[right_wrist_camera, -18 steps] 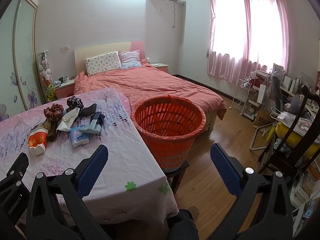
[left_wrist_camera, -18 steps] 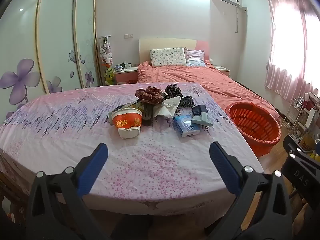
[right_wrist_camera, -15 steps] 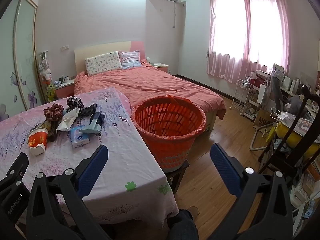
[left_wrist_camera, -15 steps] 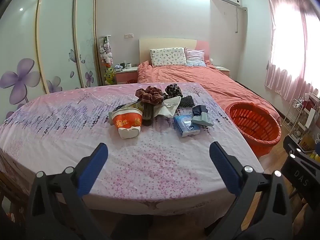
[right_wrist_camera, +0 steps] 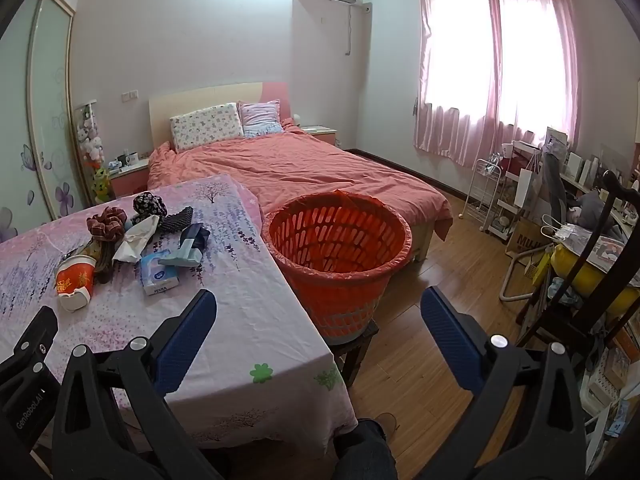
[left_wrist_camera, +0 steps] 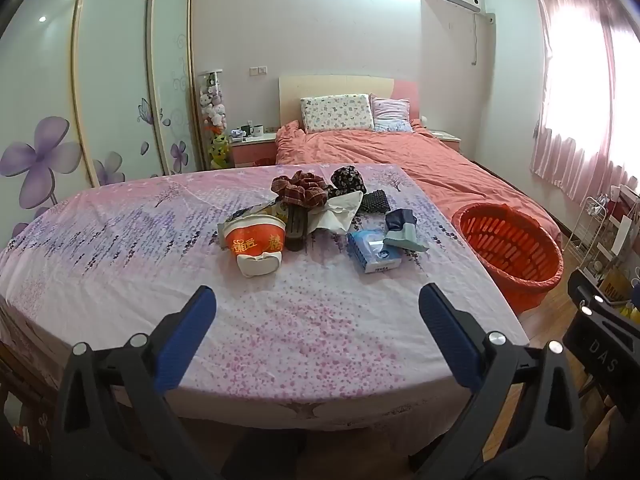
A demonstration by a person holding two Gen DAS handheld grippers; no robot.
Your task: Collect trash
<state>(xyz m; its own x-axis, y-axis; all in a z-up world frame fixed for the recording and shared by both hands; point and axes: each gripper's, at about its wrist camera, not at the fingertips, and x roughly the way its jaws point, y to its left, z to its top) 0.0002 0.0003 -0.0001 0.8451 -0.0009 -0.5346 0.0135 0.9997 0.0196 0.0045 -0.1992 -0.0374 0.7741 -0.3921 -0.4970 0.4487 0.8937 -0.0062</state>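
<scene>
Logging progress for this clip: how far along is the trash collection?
Nothing looks done: the orange basket appears empty. Nothing in hand: left tool and right tool are open. Left: the crushed paper cup, crumpled tissue and other clutter on the table.

"DAS" on the right gripper (left_wrist_camera: 600, 356) — "GenRoboAI" on the left gripper (right_wrist_camera: 28, 408).

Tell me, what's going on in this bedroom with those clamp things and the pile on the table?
A person is about to clear trash from the table. The left hand-held gripper and the right hand-held gripper are both open and empty, short of the pile. The paper cup, crumpled tissue and tissue pack lie untouched among other odds and ends. The orange basket beside the table looks empty.
</scene>
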